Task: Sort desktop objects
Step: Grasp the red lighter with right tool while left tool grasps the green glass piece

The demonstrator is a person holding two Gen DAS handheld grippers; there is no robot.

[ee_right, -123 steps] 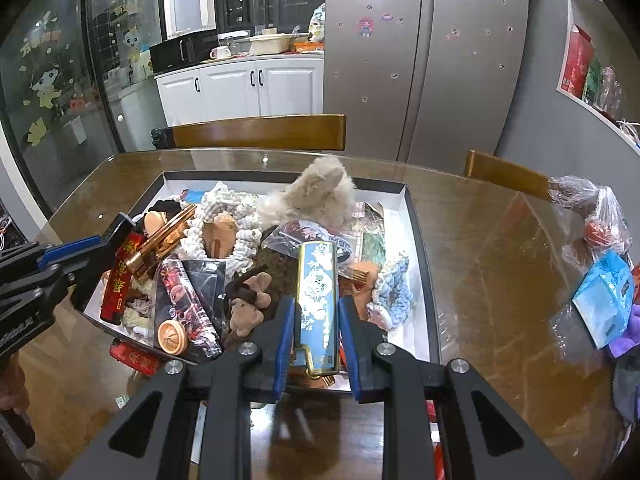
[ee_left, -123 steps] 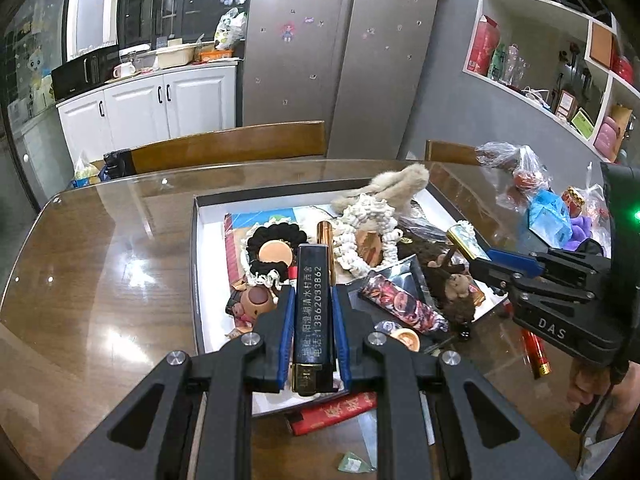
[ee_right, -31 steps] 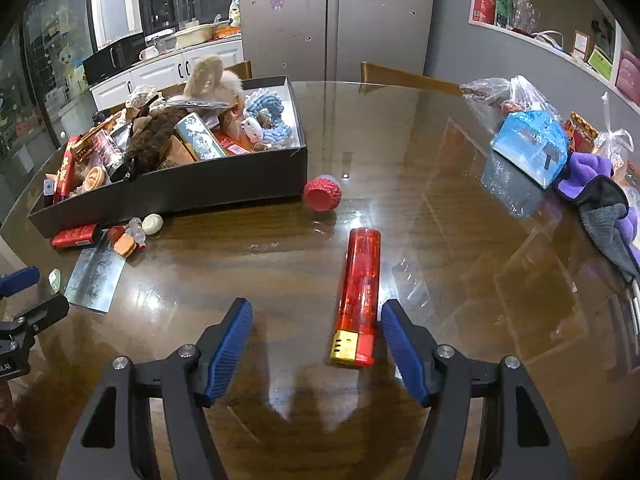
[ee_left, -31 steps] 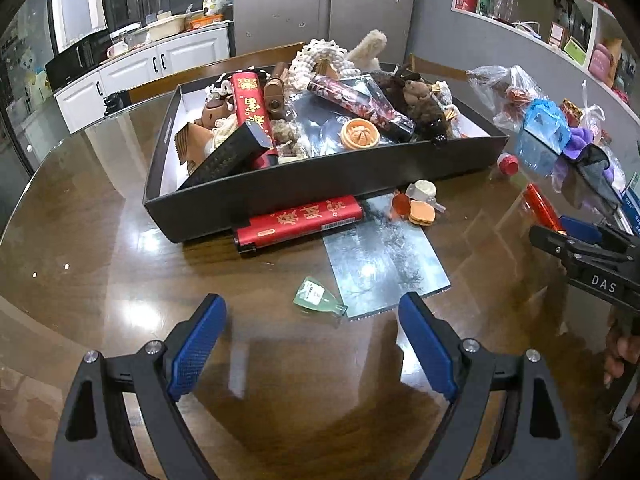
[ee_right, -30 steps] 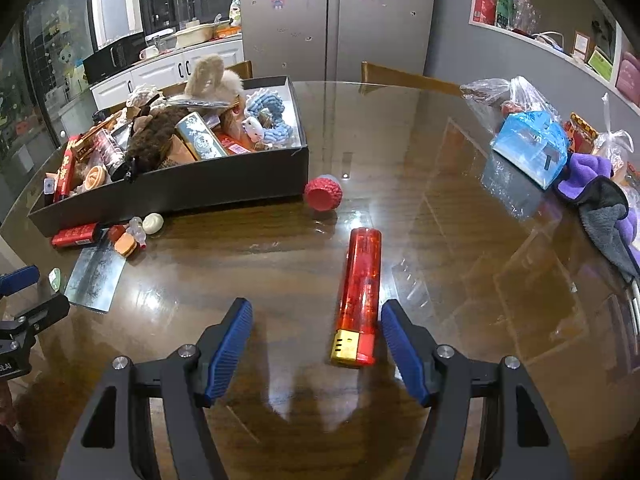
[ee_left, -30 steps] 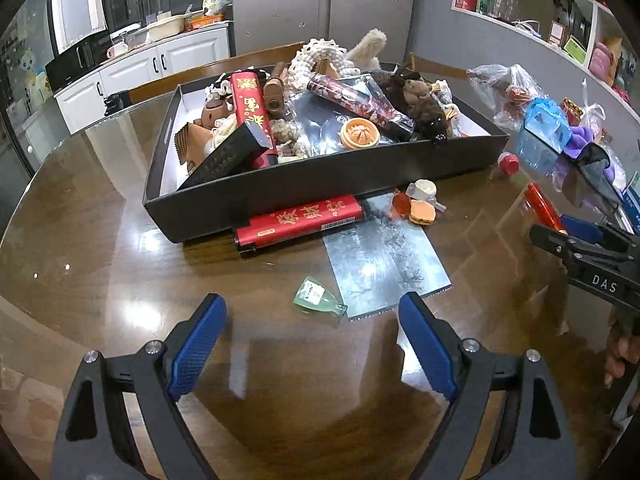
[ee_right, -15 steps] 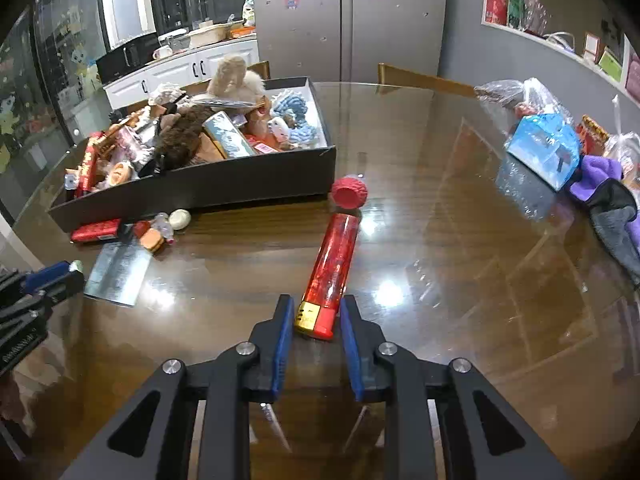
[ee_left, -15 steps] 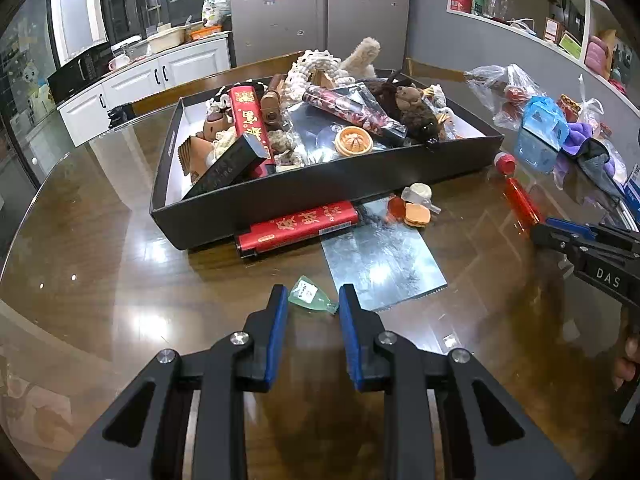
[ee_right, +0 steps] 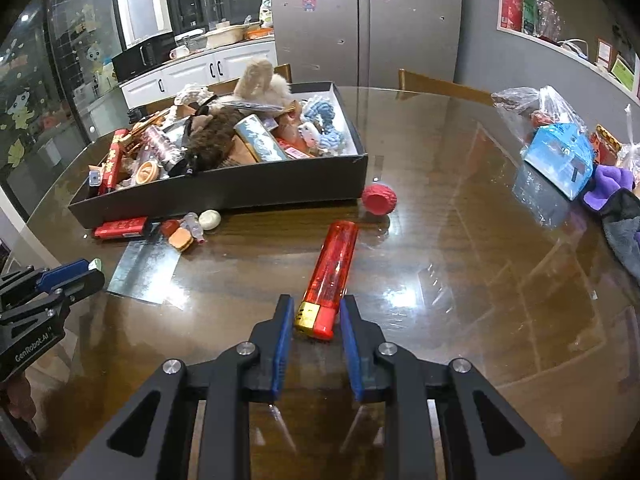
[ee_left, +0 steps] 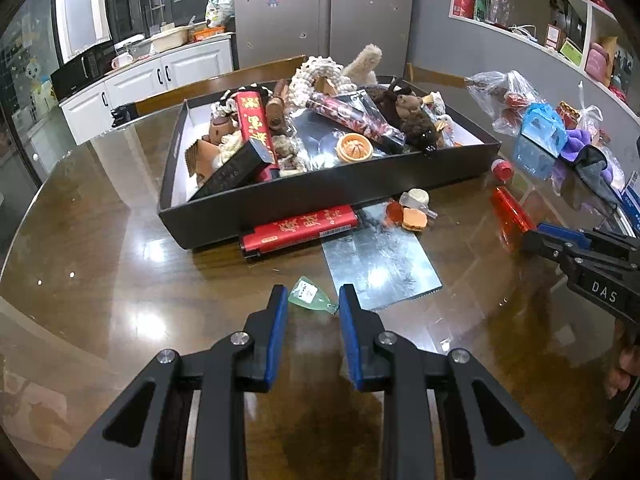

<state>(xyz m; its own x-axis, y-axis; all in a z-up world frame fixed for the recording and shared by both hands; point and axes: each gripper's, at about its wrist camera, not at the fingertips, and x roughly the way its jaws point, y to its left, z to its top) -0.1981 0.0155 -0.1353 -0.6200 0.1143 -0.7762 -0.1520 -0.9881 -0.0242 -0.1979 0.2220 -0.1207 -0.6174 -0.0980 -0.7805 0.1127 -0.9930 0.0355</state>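
A small pale green bottle (ee_left: pixel 307 294) lies on the brown glass-topped table, and my left gripper (ee_left: pixel 313 297) is shut on it at the fingertips. A clear red lighter (ee_right: pixel 334 264) with a gold end lies on the table. My right gripper (ee_right: pixel 317 307) is shut on that gold end. The black tray (ee_left: pixel 320 196) behind them is heaped with several toys, lighters and packets. The left wrist view shows my right gripper (ee_left: pixel 560 242) at the right with the red lighter (ee_left: pixel 510 212) in front of it. In the right wrist view my left gripper (ee_right: pixel 68 276) is at the left.
Against the tray's front wall lie a red lighter box (ee_left: pixel 298 230), a silver foil sheet (ee_left: pixel 380 258) and small food-shaped toys (ee_left: pixel 412 212). A red ball (ee_right: pixel 379 199) sits by the tray's corner. A blue bag (ee_right: pixel 560 156) and purple cloth (ee_right: pixel 612 184) occupy the right.
Both grippers went from wide open to shut within the first half second. The left closed on the green bottle, the right on the red lighter's gold end. Since then nothing moved.
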